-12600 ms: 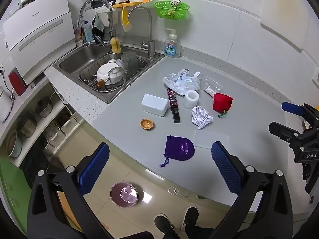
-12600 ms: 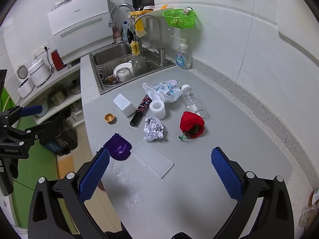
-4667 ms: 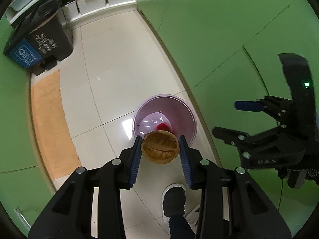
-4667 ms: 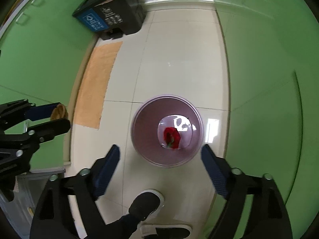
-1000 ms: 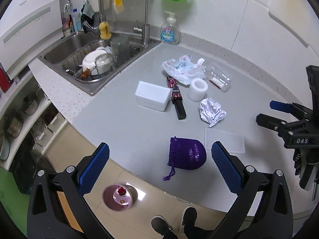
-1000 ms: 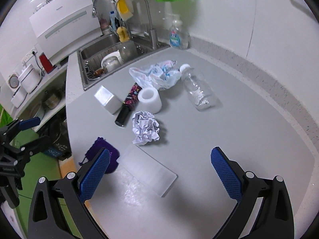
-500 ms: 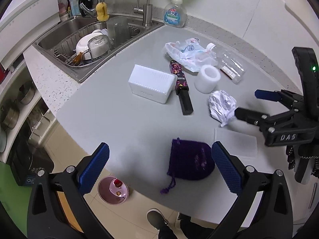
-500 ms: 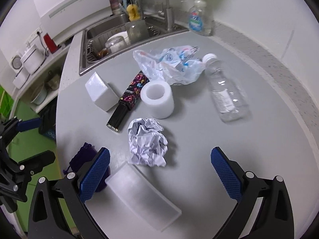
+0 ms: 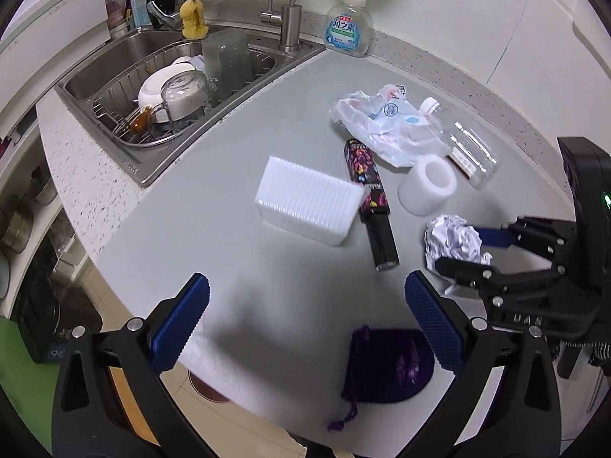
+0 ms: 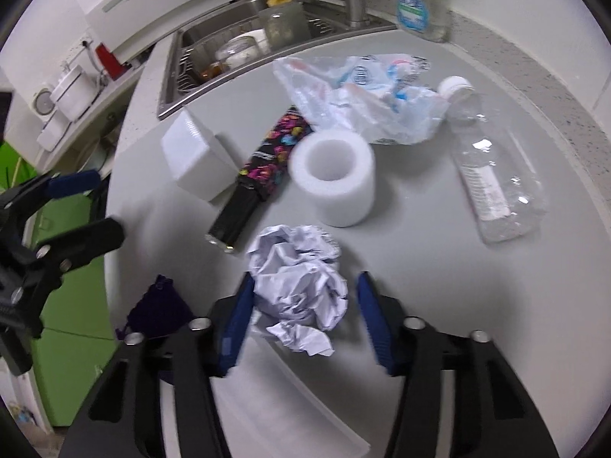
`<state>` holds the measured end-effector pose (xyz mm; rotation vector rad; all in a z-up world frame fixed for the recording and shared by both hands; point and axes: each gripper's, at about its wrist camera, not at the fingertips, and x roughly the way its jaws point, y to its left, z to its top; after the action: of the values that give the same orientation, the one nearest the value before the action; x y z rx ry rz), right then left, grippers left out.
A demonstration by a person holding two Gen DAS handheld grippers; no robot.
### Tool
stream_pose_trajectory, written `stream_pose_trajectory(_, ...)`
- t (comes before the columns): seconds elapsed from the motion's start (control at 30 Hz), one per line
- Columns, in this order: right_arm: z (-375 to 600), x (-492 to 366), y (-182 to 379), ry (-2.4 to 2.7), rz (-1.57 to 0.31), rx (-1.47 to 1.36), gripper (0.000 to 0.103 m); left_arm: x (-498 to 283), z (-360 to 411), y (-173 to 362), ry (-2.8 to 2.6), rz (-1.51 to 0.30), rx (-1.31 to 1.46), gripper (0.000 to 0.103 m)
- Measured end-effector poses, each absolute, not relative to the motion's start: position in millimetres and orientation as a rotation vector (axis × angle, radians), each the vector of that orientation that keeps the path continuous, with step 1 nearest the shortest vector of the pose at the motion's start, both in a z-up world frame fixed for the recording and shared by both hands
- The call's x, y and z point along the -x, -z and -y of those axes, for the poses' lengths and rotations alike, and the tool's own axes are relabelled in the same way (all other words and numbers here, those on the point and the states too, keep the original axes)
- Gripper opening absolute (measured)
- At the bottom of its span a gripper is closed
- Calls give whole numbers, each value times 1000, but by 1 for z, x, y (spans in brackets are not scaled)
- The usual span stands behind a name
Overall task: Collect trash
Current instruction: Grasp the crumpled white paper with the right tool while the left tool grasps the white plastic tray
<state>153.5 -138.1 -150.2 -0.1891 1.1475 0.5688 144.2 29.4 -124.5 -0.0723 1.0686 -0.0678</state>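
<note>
Right gripper [image 10: 303,318] down low on the grey counter [image 10: 439,236], jaws partly open, one on each side of the crumpled paper ball [image 10: 299,290], not yet squeezing. Paper ball right between the blue pads [image 10: 236,318], near the front edge, so only a pinch shut seems needed; left gripper [image 9: 305,322] wide open, holding nothing, well off to the left. Farther back: white foam ring [image 10: 332,177], plastic bag [image 10: 362,101], clear bottle [image 10: 492,168].
</note>
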Motion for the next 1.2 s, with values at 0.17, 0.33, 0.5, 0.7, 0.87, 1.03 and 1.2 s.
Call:
stream_pose_trajectory(0.17, 137, -155, 145, -567, -1130, 172, 35, -160, -32, 127, 74, -1068, 65, 100)
stream_pose_trajectory(0.33, 146, -156, 135, -555, -1121, 151, 34, -177, -31, 133, 88, -1071, 46, 100)
stream_pose_trajectory(0.5, 155, -156, 129, -539, -1121, 138, 34, -194, -30, 145, 95, -1078, 24, 100)
stream_pose_trajectory(0.7, 165, -154, 124, -518, -1116, 122, 34, -204, -26, 156, 111, -1080, -8, 100)
stream_pose_trajectory(0.87, 170, -151, 123, -503, -1115, 118, 34, -206, -26, 159, 114, -1066, -18, 99)
stream_pose_trajectory(1.03, 169, -150, 123, -497, -1114, 122, 34, -206, -23, 159, 131, -1075, -26, 70)
stream_pose_trajectory(1.2, 166, -150, 121, -498, -1105, 128, 34, -206, -26, 156, 134, -1077, 4, 63)
